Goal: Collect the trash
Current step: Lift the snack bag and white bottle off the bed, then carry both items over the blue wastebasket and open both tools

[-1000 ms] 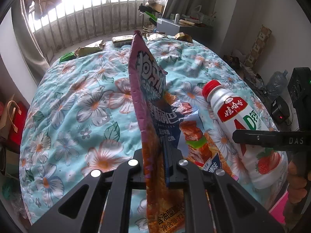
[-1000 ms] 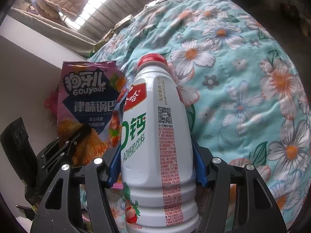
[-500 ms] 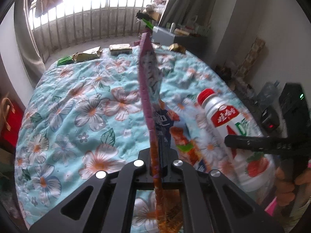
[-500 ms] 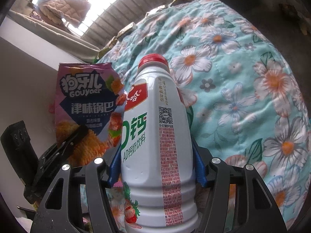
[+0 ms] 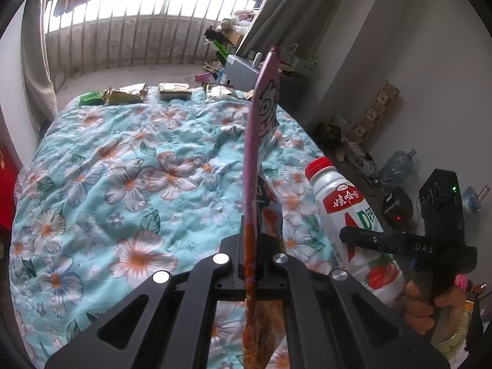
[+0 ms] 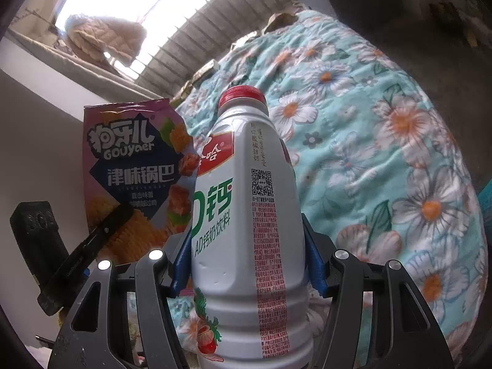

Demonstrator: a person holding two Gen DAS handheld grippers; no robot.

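My left gripper (image 5: 251, 261) is shut on a pink and orange snack bag (image 5: 256, 166), which stands edge-on and upright between its fingers above the floral quilt (image 5: 123, 178). The same snack bag (image 6: 132, 178) shows its printed face in the right wrist view, clamped by the left gripper (image 6: 101, 236). My right gripper (image 6: 246, 264) is shut on a white milk-drink bottle (image 6: 246, 215) with a red cap, its blue pads pressing both sides. That bottle (image 5: 347, 212) appears right of the bag in the left wrist view, held by the right gripper (image 5: 369, 240) in a person's hand (image 5: 427, 304).
Several crumpled wrappers (image 5: 126, 95) and a flat packet (image 5: 174, 91) lie along the quilt's far edge by the balcony railing (image 5: 138, 30). A grey box (image 5: 240, 73) with clutter stands beyond. Floor right of the bed holds chargers (image 5: 396, 206), a water jug (image 5: 396, 169) and debris.
Both grippers have lifted with their loads. The snack bag has flattened to an edge-on strip as the left jaws finished closing. The view tilted up toward the balcony.
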